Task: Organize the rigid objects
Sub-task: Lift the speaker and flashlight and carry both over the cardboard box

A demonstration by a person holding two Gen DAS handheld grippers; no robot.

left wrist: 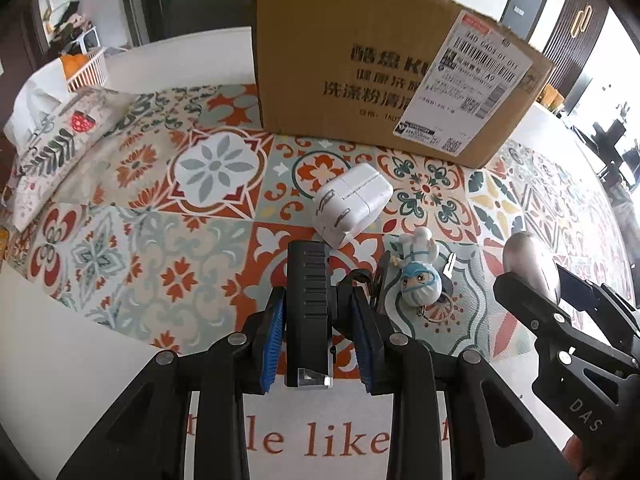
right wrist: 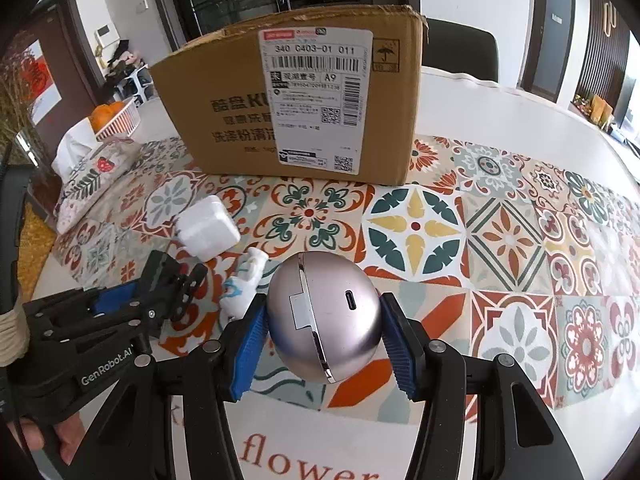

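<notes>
My left gripper [left wrist: 320,320] is shut on a black ridged device with a clip [left wrist: 312,300], held just above the patterned mat [left wrist: 160,208]. My right gripper [right wrist: 324,320] is shut on a silver egg-shaped gadget [right wrist: 324,316] whose seam and charging port face the camera. A white charger block [left wrist: 352,204] lies on the mat beyond the left gripper. Beside it lies a small white-and-blue figurine keychain [left wrist: 420,276] with a key [left wrist: 450,266]. In the right wrist view the left gripper [right wrist: 132,304] is at the lower left, with the charger [right wrist: 208,228] and figurine [right wrist: 248,280] beyond it.
A large cardboard box [right wrist: 240,120] with a shipping label stands at the back of the mat. A floral tissue pouch [left wrist: 60,148] and a white basket of oranges [left wrist: 86,66] sit at the far left. A dark chair [right wrist: 460,48] is behind the box.
</notes>
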